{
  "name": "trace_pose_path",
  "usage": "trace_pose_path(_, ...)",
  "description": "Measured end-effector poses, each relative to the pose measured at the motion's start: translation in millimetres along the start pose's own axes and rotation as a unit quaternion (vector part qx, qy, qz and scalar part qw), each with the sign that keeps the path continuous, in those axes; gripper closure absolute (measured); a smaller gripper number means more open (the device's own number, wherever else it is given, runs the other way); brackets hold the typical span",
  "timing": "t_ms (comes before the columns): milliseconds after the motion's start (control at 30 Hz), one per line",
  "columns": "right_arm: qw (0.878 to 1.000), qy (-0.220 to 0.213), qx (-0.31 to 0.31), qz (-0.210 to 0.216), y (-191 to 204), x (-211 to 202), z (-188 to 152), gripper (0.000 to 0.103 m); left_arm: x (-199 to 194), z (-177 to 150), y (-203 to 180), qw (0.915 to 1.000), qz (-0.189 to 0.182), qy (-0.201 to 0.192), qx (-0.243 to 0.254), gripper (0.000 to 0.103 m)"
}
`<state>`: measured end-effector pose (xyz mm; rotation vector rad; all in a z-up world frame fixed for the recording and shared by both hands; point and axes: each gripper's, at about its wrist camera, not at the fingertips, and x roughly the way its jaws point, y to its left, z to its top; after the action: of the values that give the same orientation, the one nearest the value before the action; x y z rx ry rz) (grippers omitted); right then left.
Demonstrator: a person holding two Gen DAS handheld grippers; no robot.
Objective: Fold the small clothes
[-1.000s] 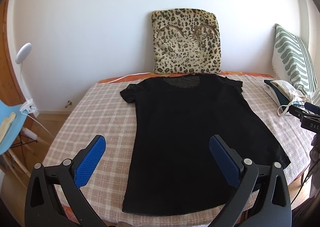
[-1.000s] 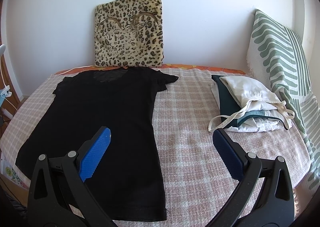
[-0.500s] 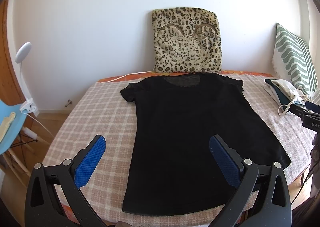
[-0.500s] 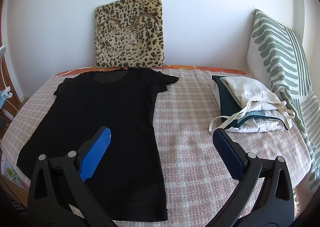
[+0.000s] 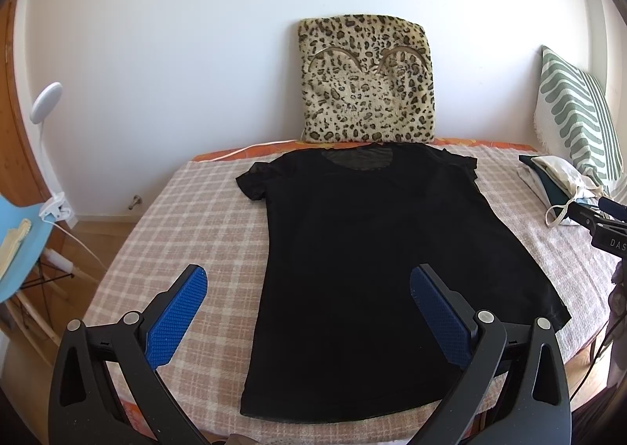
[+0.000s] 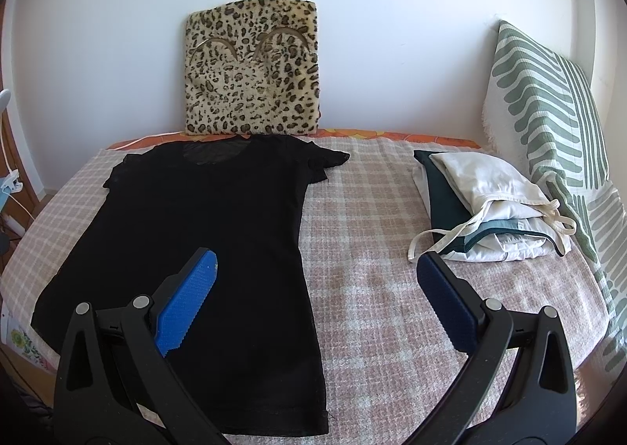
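A black short-sleeved T-shirt [image 5: 376, 249] [image 6: 203, 233] lies spread flat on the checked blanket, neckline toward the wall, hem toward me. My left gripper [image 5: 307, 284] hovers open above the shirt's lower left part, its blue pads wide apart and empty. My right gripper [image 6: 315, 272] is open too, above the shirt's right side seam, holding nothing. The right gripper's tip also shows at the far right edge of the left wrist view [image 5: 603, 217].
A leopard-print cushion [image 5: 366, 78] [image 6: 252, 66] leans on the wall behind the shirt. A stack of folded clothes [image 6: 486, 206] [image 5: 556, 182] lies at the right, beside a green-striped pillow [image 6: 548, 100]. A blue chair [image 5: 19, 245] and white lamp [image 5: 45, 100] stand left of the bed.
Both views have shifted only slightly; the shirt sits a touch lower in each frame. Neither gripper has opened, shut or touched anything.
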<state>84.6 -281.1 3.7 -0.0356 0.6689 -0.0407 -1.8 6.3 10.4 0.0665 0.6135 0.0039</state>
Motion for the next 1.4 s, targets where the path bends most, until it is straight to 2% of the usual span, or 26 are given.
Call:
trace_pose_path(367,1.000,-0.003,-0.002,-0.002,7.0,-1.9,10.4,0.000,1.2,-3.7,3.7,0.9999,-0.004,0.008,-0.005,0.000)
trace_pose_path(600,1.000,-0.010,-0.012,-0.006,18.5,2.7,14.7,0.000,10.7,-6.8,6.5,0.9990,-0.024,0.035,-0.013,0.000)
trace_pose_path(867,0.999,-0.007,-0.038,-0.012,50.5,19.7,26.1,0.000,26.1,-13.2,13.4,0.9965,-0.048,0.067,-0.015,0.000)
trace_pose_path(1067,0.997,-0.002,-0.078,-0.007,87.3,34.6,31.2,0.000,39.8,-19.4,20.8,0.9943,-0.047,0.095,0.016,0.001)
trace_pose_path(1167,0.996,0.000,-0.095,-0.003,105.8,42.0,35.9,0.000,49.1,-25.0,26.2,0.9918,-0.058,0.113,0.015,0.008)
trace_pose_path(1267,0.995,0.006,-0.104,0.004,122.9,50.9,41.5,0.000,58.3,-31.5,32.3,0.9876,-0.087,0.131,-0.004,0.020)
trace_pose_path(1333,0.993,0.006,-0.114,0.006,134.2,56.3,45.4,0.000,63.3,-35.5,33.1,0.9856,-0.093,0.141,-0.003,0.031)
trace_pose_path(1400,0.992,0.007,-0.125,0.009,146.8,62.2,49.6,0.000,66.9,-39.6,34.7,0.9842,-0.095,0.150,0.000,0.037)
